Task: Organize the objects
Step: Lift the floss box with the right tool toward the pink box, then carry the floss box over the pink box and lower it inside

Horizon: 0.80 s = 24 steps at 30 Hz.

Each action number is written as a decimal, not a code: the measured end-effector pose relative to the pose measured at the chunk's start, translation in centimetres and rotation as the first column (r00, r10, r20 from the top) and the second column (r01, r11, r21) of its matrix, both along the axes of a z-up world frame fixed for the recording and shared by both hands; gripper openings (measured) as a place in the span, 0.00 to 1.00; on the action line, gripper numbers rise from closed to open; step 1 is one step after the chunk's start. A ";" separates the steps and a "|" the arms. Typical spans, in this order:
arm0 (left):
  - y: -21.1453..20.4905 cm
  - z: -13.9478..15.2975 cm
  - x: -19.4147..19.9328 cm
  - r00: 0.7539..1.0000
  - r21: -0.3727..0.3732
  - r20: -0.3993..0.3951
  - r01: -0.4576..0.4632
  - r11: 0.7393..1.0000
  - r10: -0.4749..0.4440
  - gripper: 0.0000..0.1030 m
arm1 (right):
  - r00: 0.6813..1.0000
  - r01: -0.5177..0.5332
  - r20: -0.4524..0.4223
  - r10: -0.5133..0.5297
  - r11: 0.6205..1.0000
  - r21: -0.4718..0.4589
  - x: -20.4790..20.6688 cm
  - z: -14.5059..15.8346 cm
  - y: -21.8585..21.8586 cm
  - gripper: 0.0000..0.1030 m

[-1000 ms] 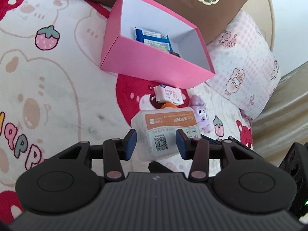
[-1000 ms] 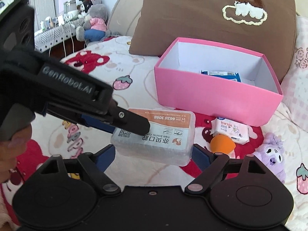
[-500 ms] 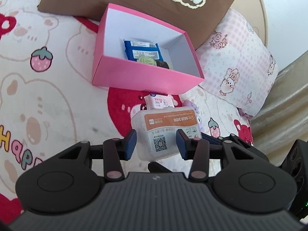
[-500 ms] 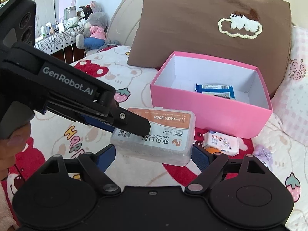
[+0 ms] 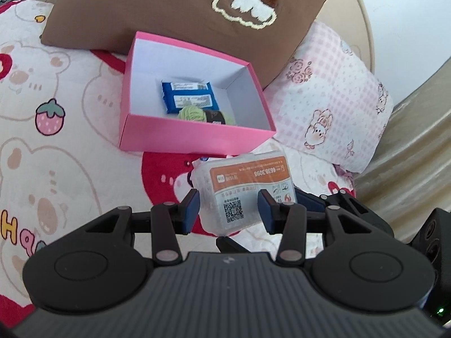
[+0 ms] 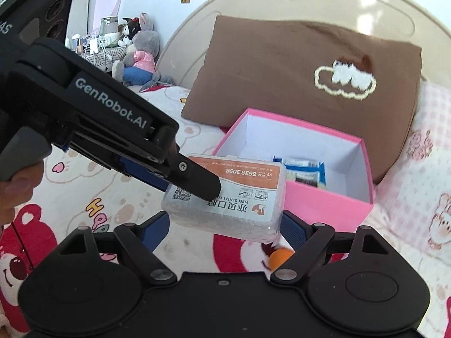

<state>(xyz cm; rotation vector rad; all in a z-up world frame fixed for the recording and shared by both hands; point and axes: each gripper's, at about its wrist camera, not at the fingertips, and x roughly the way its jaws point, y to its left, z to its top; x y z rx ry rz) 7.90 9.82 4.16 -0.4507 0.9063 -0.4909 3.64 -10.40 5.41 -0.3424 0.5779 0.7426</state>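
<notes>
Both grippers [image 5: 229,211] [image 6: 225,226] pinch a clear floss box [image 6: 228,197] above the cartoon-print bedspread [image 5: 56,152] near a pink box [image 5: 194,138].

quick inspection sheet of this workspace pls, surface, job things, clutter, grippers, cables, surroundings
surface: bed cover printed with bears and strawberries.
job's things: clear plastic box with an orange label, held in the air in front of the pink box; the pink box is open and holds a blue packet and a green ball of yarn.
clutter: orange ball on the cover, below the plastic box.
grippers: left hand-held gripper shut across the plastic box's short sides; right hand-held gripper shut on its long ends.
cables: white leads by the far shelf.
surroundings: brown pillow, pink pillow, stuffed toys, headboard.
</notes>
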 end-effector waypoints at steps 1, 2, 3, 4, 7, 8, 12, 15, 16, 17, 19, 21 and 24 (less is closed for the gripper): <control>0.0 0.2 0.1 1.000 -0.001 0.003 0.000 1.000 0.000 0.42 | 1.000 0.000 0.007 0.000 1.000 0.001 0.0 0.2 0.0 0.86; 0.0 0.4 0.1 1.000 -0.002 0.004 -0.001 1.000 0.001 0.41 | 1.000 -0.001 0.013 0.001 1.000 0.002 0.0 0.3 -0.1 0.86; 0.0 0.6 0.2 1.000 -0.002 0.006 -0.001 1.000 0.001 0.41 | 1.000 -0.002 0.020 0.002 1.000 0.002 0.0 0.5 0.0 0.86; 0.0 0.8 0.3 1.000 -0.001 0.009 0.000 1.000 0.000 0.41 | 1.000 -0.002 0.027 0.002 1.000 0.001 0.1 0.6 0.0 0.86; 0.0 1.3 0.6 1.000 0.005 0.012 -0.001 1.000 0.001 0.41 | 1.000 -0.003 0.028 0.002 1.000 0.008 0.6 1.0 0.0 0.86; -0.1 1.4 0.7 1.000 0.008 0.013 0.000 1.000 0.000 0.41 | 1.000 -0.001 0.028 0.000 1.000 0.010 0.7 1.2 0.0 0.86; -0.3 2.0 1.4 1.000 0.014 0.016 0.004 1.000 -0.004 0.41 | 1.000 0.009 0.021 -0.009 1.000 0.018 1.2 1.7 0.0 0.86; -0.5 2.4 2.1 1.000 0.012 0.019 0.009 1.000 -0.009 0.42 | 1.000 0.024 0.017 -0.025 0.999 0.025 1.6 2.1 0.2 0.86; -0.6 2.6 2.4 1.000 0.014 0.018 0.010 1.000 -0.010 0.41 | 0.999 0.028 0.013 -0.029 0.999 0.029 1.9 2.2 0.3 0.86; -0.7 2.8 2.6 1.000 0.016 0.020 0.013 1.000 -0.013 0.41 | 0.999 0.034 0.012 -0.034 0.999 0.033 2.2 2.3 0.4 0.86; -1.0 3.3 3.3 1.000 0.022 0.024 0.018 1.000 -0.019 0.41 | 0.999 0.043 0.013 -0.043 0.999 0.032 2.7 2.5 0.5 0.86; -1.4 3.8 4.0 0.999 0.024 0.029 0.023 0.999 -0.024 0.42 | 0.998 0.052 0.022 -0.053 0.998 0.029 3.3 2.8 0.7 0.86; -1.9 4.4 5.2 0.999 0.010 0.032 0.026 1.000 -0.027 0.42 | 0.997 0.063 0.051 -0.063 0.998 0.016 4.2 3.2 1.0 0.86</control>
